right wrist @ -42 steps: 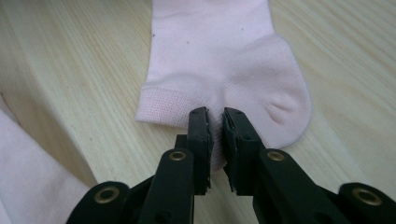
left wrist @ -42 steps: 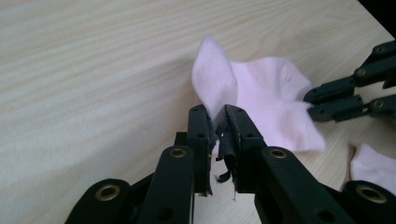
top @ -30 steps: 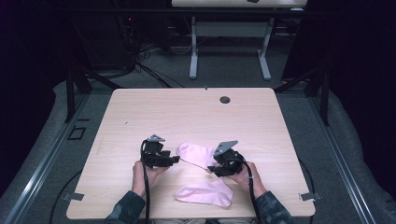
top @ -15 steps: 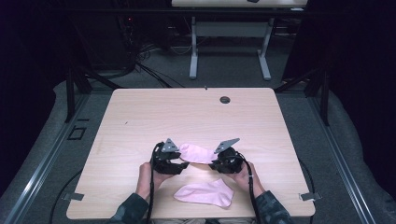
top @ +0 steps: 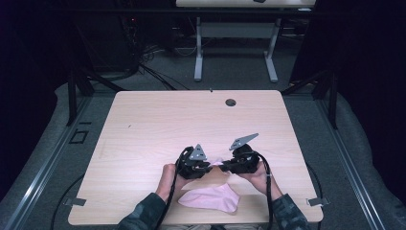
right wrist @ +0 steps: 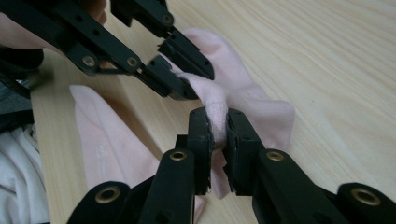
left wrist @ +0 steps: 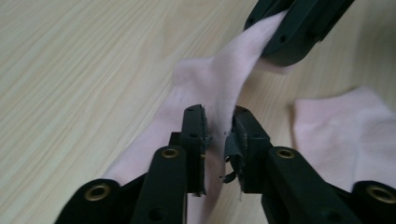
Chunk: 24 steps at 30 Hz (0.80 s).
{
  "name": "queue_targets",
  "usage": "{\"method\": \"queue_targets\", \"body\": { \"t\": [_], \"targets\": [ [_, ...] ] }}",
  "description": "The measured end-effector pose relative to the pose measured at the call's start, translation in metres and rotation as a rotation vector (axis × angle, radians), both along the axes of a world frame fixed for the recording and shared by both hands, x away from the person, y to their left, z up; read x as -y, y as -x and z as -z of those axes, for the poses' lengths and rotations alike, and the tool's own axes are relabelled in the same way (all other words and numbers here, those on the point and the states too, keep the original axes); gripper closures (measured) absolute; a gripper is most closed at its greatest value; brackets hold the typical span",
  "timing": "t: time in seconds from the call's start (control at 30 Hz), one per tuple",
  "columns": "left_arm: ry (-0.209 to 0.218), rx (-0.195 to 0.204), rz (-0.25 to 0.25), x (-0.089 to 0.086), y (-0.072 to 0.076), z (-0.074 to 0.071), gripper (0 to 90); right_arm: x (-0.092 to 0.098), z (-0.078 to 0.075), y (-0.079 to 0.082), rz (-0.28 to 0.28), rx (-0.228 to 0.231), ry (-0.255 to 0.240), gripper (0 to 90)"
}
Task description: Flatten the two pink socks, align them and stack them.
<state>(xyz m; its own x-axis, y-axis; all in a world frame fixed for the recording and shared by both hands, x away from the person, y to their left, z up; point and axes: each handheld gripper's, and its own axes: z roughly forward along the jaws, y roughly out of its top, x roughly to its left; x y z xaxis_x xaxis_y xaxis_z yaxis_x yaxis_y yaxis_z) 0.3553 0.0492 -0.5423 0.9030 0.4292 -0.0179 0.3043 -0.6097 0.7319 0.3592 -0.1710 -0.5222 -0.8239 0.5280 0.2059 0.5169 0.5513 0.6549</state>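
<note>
Two pink socks (top: pixel 210 199), two grippers (top: pixel 216 166)

Counts: 2 socks, 2 grippers, 1 table.
One pink sock (top: pixel 220 167) sat pinched between left gripper (top: pixel 207 168) and right gripper (top: pixel 224 167); second sock (top: pixel 210 199) lay at 6 o'clock on table (top: pixel 158 124).

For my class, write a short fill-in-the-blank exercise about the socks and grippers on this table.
1. Both grippers are shut on one ____ sock.
2. The second sock lies flat on the wooden ____, nearer the person.
3. The left gripper and the right gripper grip the ____ sock.

Missing words: pink; table; same
</note>
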Motion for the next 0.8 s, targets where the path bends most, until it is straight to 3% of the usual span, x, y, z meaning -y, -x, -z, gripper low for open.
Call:
{"method": "queue_targets", "body": {
  "t": [0.07, 0.13, 0.23, 0.43, 0.53, 0.6, 0.7, 0.77, 0.8],
  "targets": [
    [0.008, -0.018, -0.006, 0.001, -0.001, -0.004, 87.6, 0.004, 0.001, 0.002, 0.024, 0.015, -0.003, 78.9],
    [-0.009, -0.04, -0.028, 0.004, -0.004, -0.009, 88.2, 0.008, 0.003, 0.005, 0.057, 0.043, -0.022, 74.2],
    [0.008, -0.071, -0.053, 0.006, -0.008, -0.017, 88.4, 0.013, 0.007, 0.012, 0.113, 0.096, -0.04, 66.8],
    [0.036, -0.103, -0.088, 0.01, -0.014, -0.032, 88.4, 0.005, 0.011, 0.037, 0.179, 0.281, 0.003, 54.1],
    [0.047, -0.109, -0.104, 0.012, -0.014, -0.038, 88.4, 0.001, 0.013, 0.042, 0.217, 0.344, 0.012, 51.2],
    [0.056, -0.115, -0.103, 0.012, -0.014, -0.041, 88.5, 0.0, 0.014, 0.044, 0.233, 0.377, 0.005, 52.6],
    [0.064, -0.114, -0.098, 0.011, -0.014, -0.042, 88.4, 0.001, 0.012, 0.047, 0.252, 0.433, -0.02, 72.6],
    [0.071, -0.121, -0.09, 0.008, -0.013, -0.041, 88.3, 0.005, 0.006, 0.047, 0.244, 0.432, -0.037, 83.6],
    [0.074, -0.119, -0.092, 0.006, -0.012, -0.039, 88.0, 0.006, 0.002, 0.046, 0.239, 0.425, -0.041, 85.0]
  ]
}}
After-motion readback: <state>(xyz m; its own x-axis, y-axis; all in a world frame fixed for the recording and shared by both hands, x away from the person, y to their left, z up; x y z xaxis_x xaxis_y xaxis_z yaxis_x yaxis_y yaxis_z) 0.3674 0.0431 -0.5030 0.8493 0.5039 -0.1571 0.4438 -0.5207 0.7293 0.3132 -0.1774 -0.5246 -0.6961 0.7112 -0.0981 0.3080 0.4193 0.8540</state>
